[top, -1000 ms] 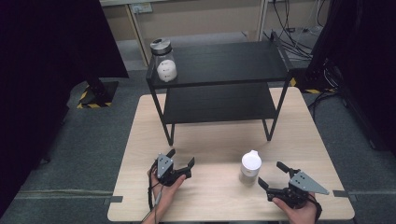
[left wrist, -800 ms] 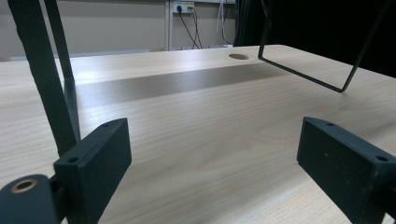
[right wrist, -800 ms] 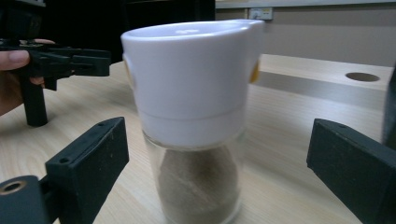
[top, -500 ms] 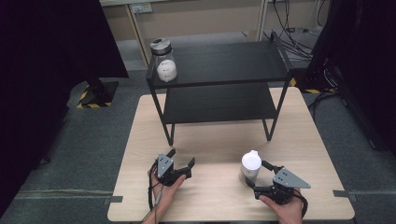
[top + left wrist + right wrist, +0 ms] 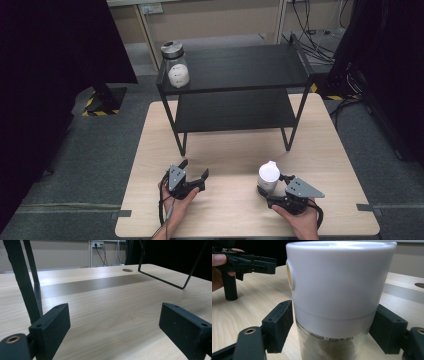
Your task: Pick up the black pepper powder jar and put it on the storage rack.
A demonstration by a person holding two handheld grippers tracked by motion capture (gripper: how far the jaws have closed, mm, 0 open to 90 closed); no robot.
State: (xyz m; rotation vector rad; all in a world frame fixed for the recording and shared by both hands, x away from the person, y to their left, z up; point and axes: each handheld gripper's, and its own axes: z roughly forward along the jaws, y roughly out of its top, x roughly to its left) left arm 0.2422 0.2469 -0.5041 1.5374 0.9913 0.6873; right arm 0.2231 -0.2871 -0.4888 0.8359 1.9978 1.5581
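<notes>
Between the black pads of the right gripper stands a jar with a white lid over clear glass, brownish contents inside. The left gripper is black with a grey plate. The surface is pale wood grain. Beyond both grippers, the shelf rack is black, bearing a silver-lidded jar with white contents.

On the table a two-level shelf rack stands at the far side, a jar on its top left corner. Nearer, a shaker stands right of centre between the right hand-held gripper jaws, seemingly touching them, with the left hand-held gripper well apart to its left.
</notes>
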